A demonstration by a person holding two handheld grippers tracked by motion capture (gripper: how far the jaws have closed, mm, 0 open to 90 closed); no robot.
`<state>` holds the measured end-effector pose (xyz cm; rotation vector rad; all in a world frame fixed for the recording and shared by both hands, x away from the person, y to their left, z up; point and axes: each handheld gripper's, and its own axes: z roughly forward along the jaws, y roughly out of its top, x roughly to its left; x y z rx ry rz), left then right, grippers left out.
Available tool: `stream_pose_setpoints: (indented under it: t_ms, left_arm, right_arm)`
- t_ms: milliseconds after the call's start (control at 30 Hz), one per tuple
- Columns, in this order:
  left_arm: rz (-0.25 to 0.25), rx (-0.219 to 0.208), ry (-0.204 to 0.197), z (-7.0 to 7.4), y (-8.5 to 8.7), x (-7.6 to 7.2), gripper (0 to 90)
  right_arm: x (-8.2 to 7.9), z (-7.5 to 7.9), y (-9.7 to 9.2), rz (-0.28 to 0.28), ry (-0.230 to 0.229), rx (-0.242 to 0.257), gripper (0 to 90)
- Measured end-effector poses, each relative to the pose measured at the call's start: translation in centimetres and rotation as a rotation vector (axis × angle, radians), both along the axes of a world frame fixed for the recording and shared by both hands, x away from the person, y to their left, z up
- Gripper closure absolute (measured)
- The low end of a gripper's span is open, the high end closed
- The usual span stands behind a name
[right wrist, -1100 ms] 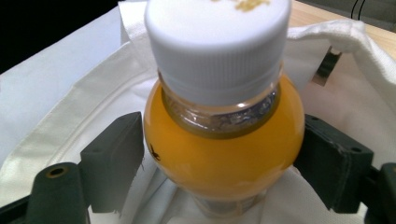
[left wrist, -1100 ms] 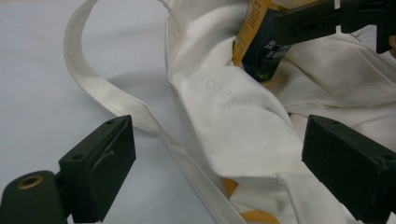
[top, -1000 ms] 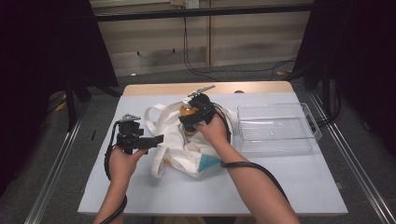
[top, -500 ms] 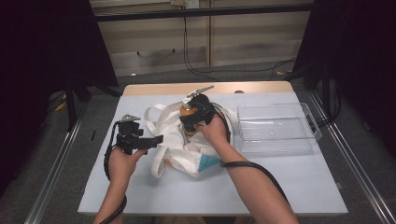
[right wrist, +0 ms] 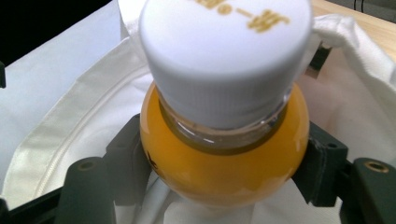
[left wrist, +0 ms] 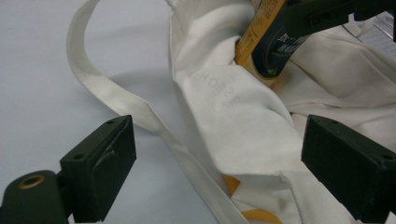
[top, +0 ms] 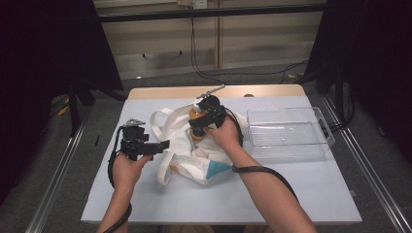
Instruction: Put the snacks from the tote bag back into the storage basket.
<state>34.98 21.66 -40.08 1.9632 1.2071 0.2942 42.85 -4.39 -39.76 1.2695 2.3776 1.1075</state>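
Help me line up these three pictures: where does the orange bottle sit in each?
High view: bottle at centre, over the white bag.
Left gripper view: top right, its label above the bag's fold.
Right gripper view: centre, between the jaws.
Shared landmark: the bag.

The table (top: 301, 194) is seen from above and behind the person, looking forward and down. The left gripper view is taken low along its jaws, close to the bag (left wrist: 233, 107). The right gripper view is pressed against the bottle (right wrist: 224, 154) between its fingers. Bag and bottle are shared by all views.
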Motion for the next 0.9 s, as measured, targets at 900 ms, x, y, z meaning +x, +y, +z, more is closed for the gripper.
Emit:
stream_pose_setpoints:
  t_ms: [900]
  left_arm:
    - [-0.008, -0.001, 0.001, 0.0, -0.4, -0.1, 10.1]
  right_arm:
    - [-0.9, 4.5, -1.1, 0.049, 0.058, -0.006, 30.7]
